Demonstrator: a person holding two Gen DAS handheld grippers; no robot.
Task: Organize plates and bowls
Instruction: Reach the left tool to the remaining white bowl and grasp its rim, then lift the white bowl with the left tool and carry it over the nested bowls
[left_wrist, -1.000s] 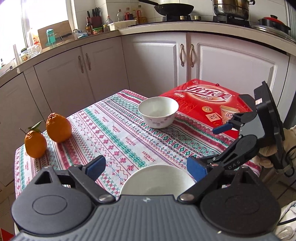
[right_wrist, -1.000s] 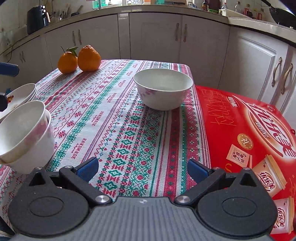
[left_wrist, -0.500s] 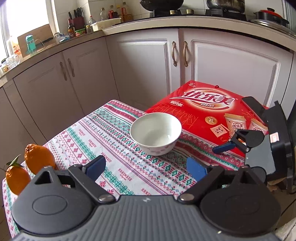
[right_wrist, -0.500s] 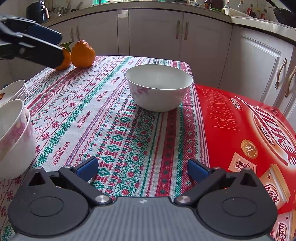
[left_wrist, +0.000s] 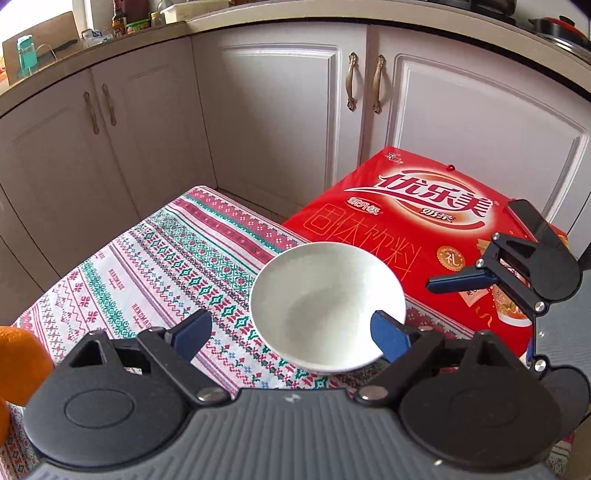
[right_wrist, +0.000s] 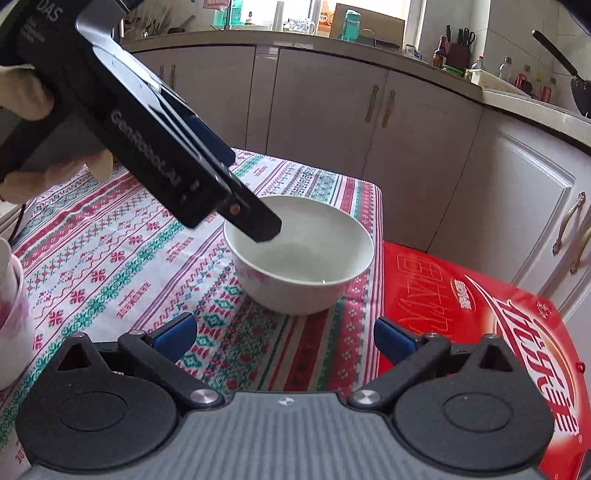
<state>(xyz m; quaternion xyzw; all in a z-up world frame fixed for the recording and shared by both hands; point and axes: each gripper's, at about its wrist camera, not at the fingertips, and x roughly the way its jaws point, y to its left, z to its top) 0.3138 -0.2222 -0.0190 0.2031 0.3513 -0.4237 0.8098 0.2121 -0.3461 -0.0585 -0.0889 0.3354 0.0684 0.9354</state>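
Observation:
A white bowl (left_wrist: 327, 306) with a pink flower pattern stands on the patterned tablecloth (left_wrist: 155, 266) near the table's far corner; it also shows in the right wrist view (right_wrist: 299, 258). My left gripper (left_wrist: 291, 336) is open and hovers over the bowl's near rim, one finger reaching over the bowl, as the right wrist view shows (right_wrist: 255, 221). My right gripper (right_wrist: 284, 338) is open and empty, a short way in front of the bowl. Stacked bowls (right_wrist: 11, 314) stand at the left edge of the right wrist view.
A red drink carton (left_wrist: 424, 221) lies beside the bowl, past the cloth's edge (right_wrist: 480, 314). An orange (left_wrist: 18, 358) sits at the table's left. White kitchen cabinets (left_wrist: 280, 110) stand close behind the table.
My left gripper has moved forward and down over the white bowl. My right gripper has moved closer to the bowl. Both stay open.

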